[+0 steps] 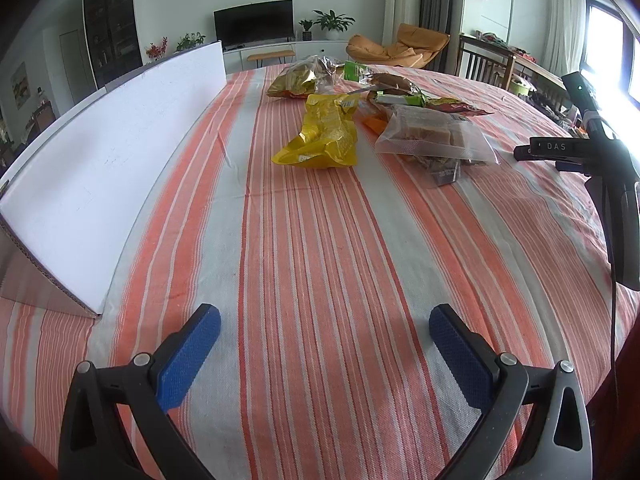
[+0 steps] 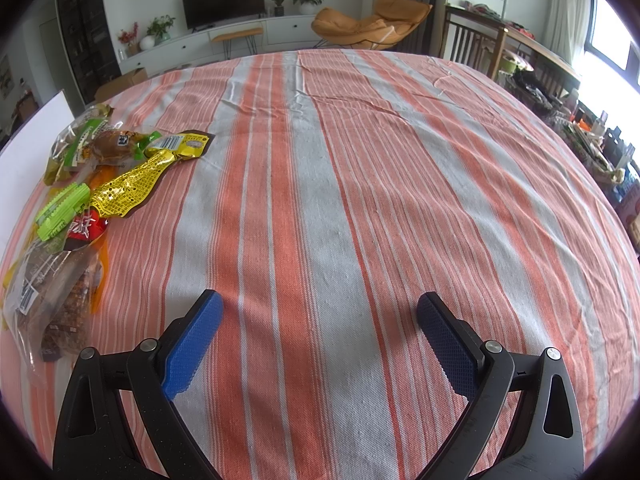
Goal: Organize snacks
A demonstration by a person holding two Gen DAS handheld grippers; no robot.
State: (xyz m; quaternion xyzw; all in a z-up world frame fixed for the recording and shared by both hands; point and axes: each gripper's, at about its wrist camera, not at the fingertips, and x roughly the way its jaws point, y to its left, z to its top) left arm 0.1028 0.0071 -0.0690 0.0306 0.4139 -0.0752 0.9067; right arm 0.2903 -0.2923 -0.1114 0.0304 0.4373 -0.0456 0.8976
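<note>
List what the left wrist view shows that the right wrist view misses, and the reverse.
Left wrist only: the long white face of the cardboard box, a crumpled yellow bag lying apart from the pile, and the right tool seen from outside at the right edge.

Right wrist only: a green ridged packet, a gold patterned pouch, and a wide bare stretch of the striped tablecloth.

Both: the snack pile including a clear bag of brown blocks, the television, the orange lounge chair, and each view's own tool, left and right, open and holding nothing.

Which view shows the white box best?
The left wrist view: the white box stands along the striped cloth's left side, its long wall fully visible. The right wrist view catches only a white sliver at its left edge.
</note>
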